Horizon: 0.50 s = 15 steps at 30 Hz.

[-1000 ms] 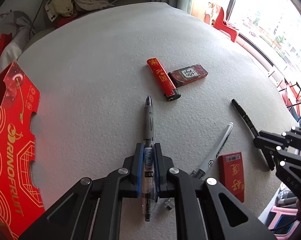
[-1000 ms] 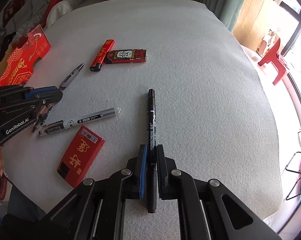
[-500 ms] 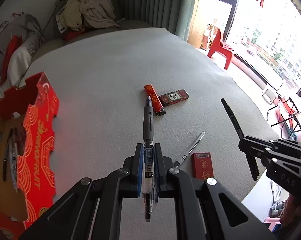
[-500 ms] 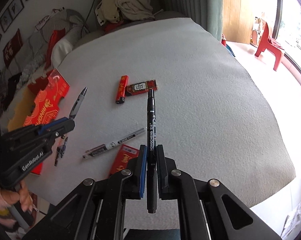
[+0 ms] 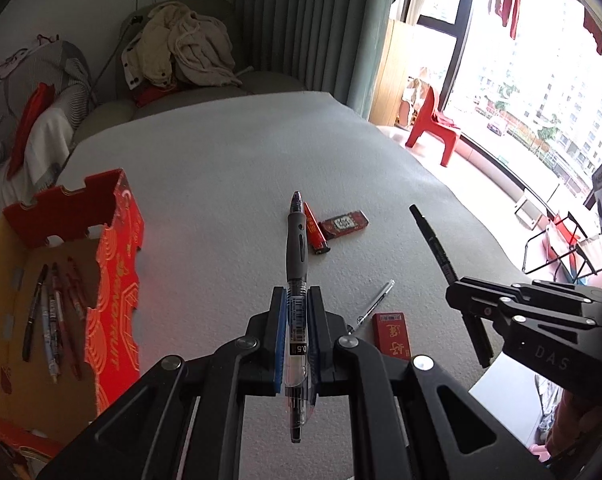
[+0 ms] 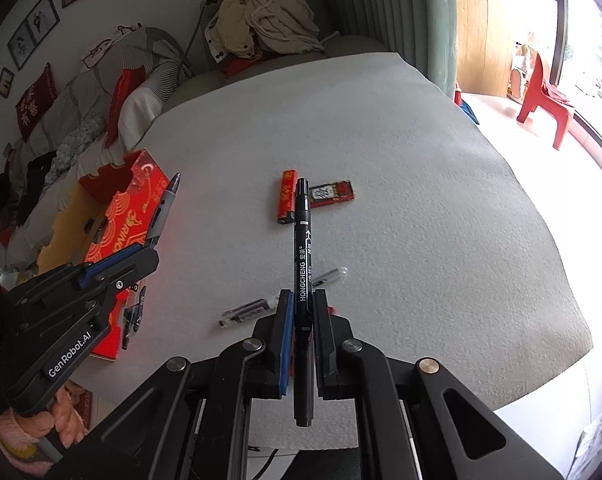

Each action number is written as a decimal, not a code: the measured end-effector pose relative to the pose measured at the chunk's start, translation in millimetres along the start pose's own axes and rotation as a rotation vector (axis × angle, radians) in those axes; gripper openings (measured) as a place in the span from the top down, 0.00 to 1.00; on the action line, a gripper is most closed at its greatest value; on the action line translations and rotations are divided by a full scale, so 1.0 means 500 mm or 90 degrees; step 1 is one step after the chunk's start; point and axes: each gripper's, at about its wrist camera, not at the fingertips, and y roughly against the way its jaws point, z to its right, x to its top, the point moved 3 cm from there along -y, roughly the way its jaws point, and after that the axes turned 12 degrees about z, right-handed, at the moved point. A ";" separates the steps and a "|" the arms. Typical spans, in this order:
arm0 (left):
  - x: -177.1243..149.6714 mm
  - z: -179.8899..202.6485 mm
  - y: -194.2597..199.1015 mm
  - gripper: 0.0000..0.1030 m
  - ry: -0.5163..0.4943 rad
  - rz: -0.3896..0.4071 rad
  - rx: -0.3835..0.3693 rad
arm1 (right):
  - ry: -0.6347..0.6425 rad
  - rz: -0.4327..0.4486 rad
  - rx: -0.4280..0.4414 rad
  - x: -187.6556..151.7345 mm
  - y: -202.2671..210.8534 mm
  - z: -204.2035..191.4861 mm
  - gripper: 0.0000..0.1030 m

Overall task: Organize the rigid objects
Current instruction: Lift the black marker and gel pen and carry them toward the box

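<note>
My left gripper (image 5: 297,316) is shut on a grey-grip gel pen (image 5: 296,248) and holds it high above the table; it also shows in the right wrist view (image 6: 163,212). My right gripper (image 6: 303,316) is shut on a black marker (image 6: 303,248), also lifted; the marker shows in the left wrist view (image 5: 437,248). An open red box (image 5: 113,264) at the left holds several pens (image 5: 53,312). On the grey table (image 5: 221,184) lie a red lighter (image 5: 315,228), a dark red pack (image 5: 343,224), a clear pen (image 5: 375,304) and a red pack (image 5: 393,334).
The table's right edge drops to the floor near a red plastic chair (image 5: 431,128). A sofa with piled clothes (image 5: 181,48) stands behind the table. The person's hand (image 6: 33,436) holds the left gripper at the lower left of the right wrist view.
Both grippers have risen well above the table with their pens. The red box's inside with its pens has come into the left wrist view.
</note>
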 end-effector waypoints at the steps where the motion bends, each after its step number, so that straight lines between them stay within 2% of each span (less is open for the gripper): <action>1: 0.003 -0.005 0.007 0.90 0.003 0.006 0.001 | 0.000 0.003 0.006 0.003 0.003 -0.008 0.90; 9: 0.025 -0.073 0.093 0.90 0.045 0.072 0.022 | -0.005 0.046 0.046 0.026 0.029 -0.094 0.90; 15: 0.022 -0.154 0.167 0.90 0.075 0.116 0.071 | 0.014 0.054 0.119 0.032 0.022 -0.209 0.90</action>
